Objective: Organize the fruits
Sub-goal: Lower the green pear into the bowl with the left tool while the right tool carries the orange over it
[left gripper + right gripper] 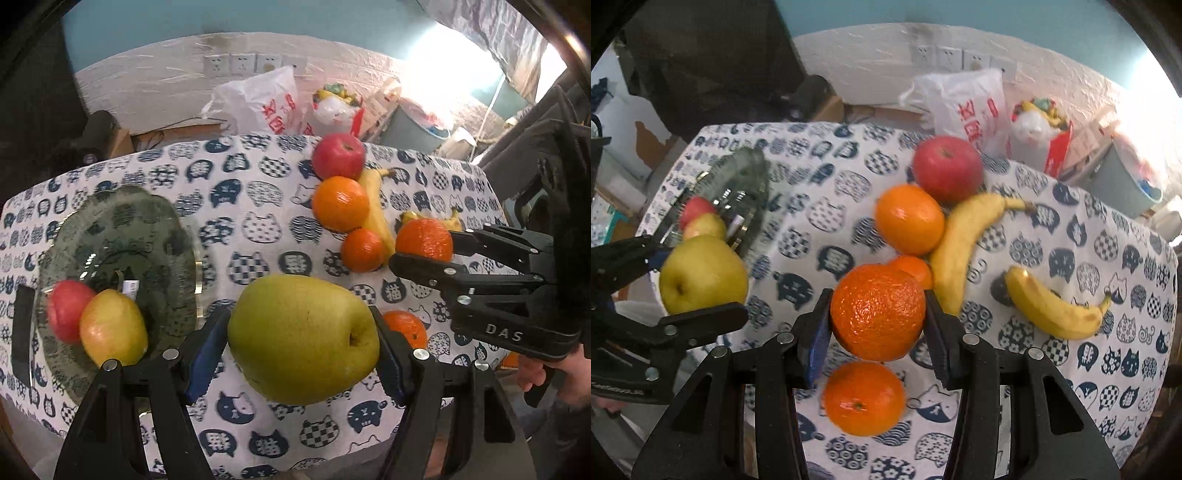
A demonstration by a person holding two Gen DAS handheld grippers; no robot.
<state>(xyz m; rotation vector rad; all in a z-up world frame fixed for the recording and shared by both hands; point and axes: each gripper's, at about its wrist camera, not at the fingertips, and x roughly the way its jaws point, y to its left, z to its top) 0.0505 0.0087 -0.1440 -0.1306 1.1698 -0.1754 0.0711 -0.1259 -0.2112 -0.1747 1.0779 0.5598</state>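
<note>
The left tongs are clenched around a large green pear, carrying it clear of the worktop just right of the glass plate. The right tongs grip a rough-skinned orange above the fruit pile, with a smaller mandarin lying directly beneath.

The main risk appears to be slippage. The pear is heavy, smooth and waxy, held across its broad belly by narrow blue ribbed pads; a tilt or loosened squeeze could let it roll out and drop onto the plate. That plate is thin, dark-tinted glass with a scalloped rim, already holding a red apple and a yellow pear crowded at its near edge, so a hard landing might knock them off or chip the glass. The two tongs also work close together and could collide on the way to the plate.

The orange is dimpled and firm, likely a surer hold. Left on the cat-print cloth, which is soft and could bunch, are a glossy red apple, a smooth orange, a small mandarin and two curved bananas, the second banana lying apart.
</note>
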